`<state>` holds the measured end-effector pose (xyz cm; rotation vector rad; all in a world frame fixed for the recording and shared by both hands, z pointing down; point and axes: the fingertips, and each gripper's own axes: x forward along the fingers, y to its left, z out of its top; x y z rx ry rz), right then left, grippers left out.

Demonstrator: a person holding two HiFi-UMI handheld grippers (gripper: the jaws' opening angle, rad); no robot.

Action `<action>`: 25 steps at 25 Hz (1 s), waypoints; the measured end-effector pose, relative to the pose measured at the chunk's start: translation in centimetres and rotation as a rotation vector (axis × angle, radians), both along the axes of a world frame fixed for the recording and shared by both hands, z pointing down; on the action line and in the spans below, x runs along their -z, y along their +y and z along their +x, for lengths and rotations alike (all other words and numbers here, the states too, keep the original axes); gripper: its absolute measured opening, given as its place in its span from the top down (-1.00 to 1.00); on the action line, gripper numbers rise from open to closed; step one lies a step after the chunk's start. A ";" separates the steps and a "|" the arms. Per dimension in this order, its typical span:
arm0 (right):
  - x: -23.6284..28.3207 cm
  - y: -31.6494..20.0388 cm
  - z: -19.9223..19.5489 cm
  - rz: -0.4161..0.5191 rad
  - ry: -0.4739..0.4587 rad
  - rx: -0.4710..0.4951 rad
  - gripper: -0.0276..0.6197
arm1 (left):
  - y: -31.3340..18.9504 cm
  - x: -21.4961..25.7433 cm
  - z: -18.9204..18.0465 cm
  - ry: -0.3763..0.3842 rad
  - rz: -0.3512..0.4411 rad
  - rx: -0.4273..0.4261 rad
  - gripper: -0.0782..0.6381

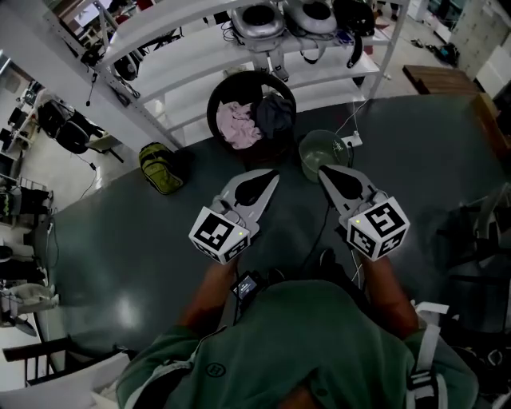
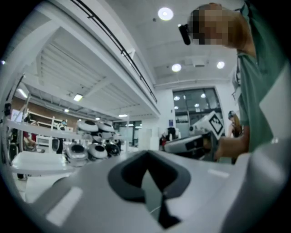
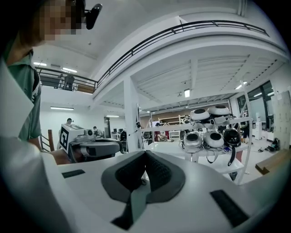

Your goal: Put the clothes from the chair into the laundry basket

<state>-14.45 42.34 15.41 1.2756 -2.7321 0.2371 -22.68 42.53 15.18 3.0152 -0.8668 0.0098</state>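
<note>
In the head view a round black laundry basket (image 1: 281, 89) stands on the dark floor ahead, holding a pink garment (image 1: 237, 125) and a dark grey garment (image 1: 274, 113). My left gripper (image 1: 271, 176) points toward it from just short of its near rim, jaws shut and empty. Beside it, my right gripper (image 1: 323, 169) is also shut with nothing in it. The left gripper view shows the left gripper (image 2: 146, 155) closed, pointing level at the shelf. In the right gripper view the right gripper (image 3: 145, 155) is closed too.
A green bucket (image 1: 322, 151) sits right of the basket, by the right gripper's tip. A yellow-green backpack (image 1: 160, 166) lies to the left. Behind the basket runs a white shelf (image 1: 200, 48) carrying helmets (image 1: 258, 19). Black chairs (image 1: 68, 128) stand far left.
</note>
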 end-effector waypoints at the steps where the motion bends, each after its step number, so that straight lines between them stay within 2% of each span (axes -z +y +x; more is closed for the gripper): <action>1: 0.1 -0.6 0.2 0.005 0.008 0.006 0.90 | -0.5 0.0 0.3 0.003 0.000 0.006 0.77; 6: 0.5 -4.4 2.7 0.029 -0.002 0.049 0.90 | -4.2 -0.2 2.3 -0.007 -0.008 0.072 0.77; 14: -0.1 -10.5 7.7 0.034 -0.011 0.188 0.90 | -10.2 -0.5 7.0 -0.035 -0.008 0.214 0.76; 19: -0.7 -13.2 9.8 0.022 -0.018 0.226 0.90 | -12.2 -0.9 9.2 -0.039 -0.023 0.252 0.77; 25: -2.0 -16.1 10.6 -0.007 -0.036 0.239 0.90 | -15.1 -2.4 9.8 -0.053 -0.058 0.268 0.77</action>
